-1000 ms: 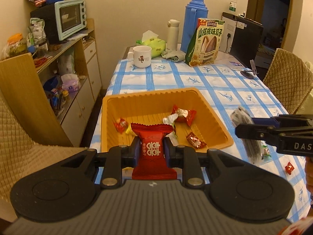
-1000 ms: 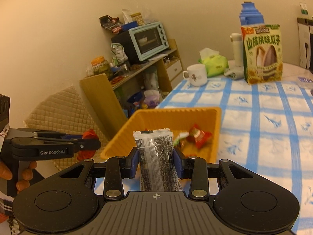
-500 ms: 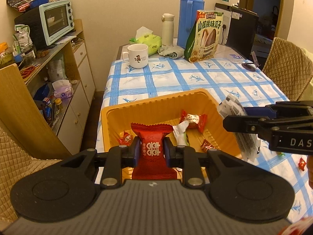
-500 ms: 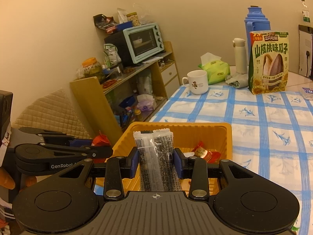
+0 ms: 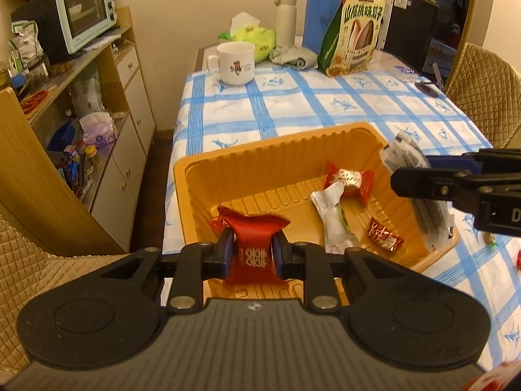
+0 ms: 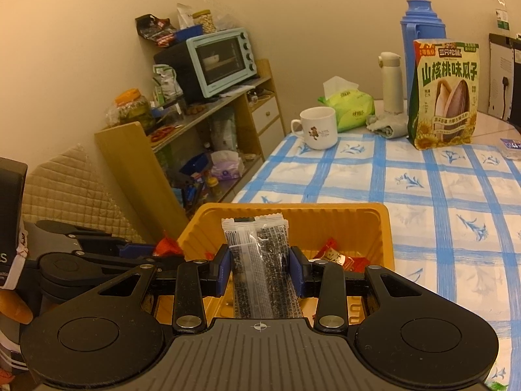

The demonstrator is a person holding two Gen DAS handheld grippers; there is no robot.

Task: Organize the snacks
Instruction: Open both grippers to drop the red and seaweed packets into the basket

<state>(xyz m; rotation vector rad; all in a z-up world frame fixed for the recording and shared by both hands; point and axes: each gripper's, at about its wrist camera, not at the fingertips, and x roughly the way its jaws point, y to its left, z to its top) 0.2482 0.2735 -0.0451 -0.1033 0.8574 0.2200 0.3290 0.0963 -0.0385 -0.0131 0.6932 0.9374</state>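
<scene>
An orange tray [image 5: 260,150] sits on the blue-checked tablecloth and also shows in the right wrist view [image 6: 293,211]. It holds a red candy [image 5: 350,179], a silver-green bar [image 5: 332,218] and a small red sweet [image 5: 384,238]. My left gripper [image 5: 252,249] is shut on a red snack packet [image 5: 252,247] over the tray's near left part. My right gripper [image 6: 259,265] is shut on a clear packet of dark seeds [image 6: 260,267] above the tray's right rim; it shows in the left wrist view [image 5: 420,192].
A white mug [image 5: 235,63], green tissue pack [image 5: 249,37], white flask [image 5: 285,13], blue thermos [image 5: 322,3] and sunflower seed bag [image 5: 355,32] stand at the table's far end. A shelf with an oven [image 5: 78,16] is left. A quilted chair [image 5: 482,81] is right.
Both grippers have moved in over the tray with their packets. The left gripper now tilts down toward the tray floor. The right gripper has come closer from the right.
</scene>
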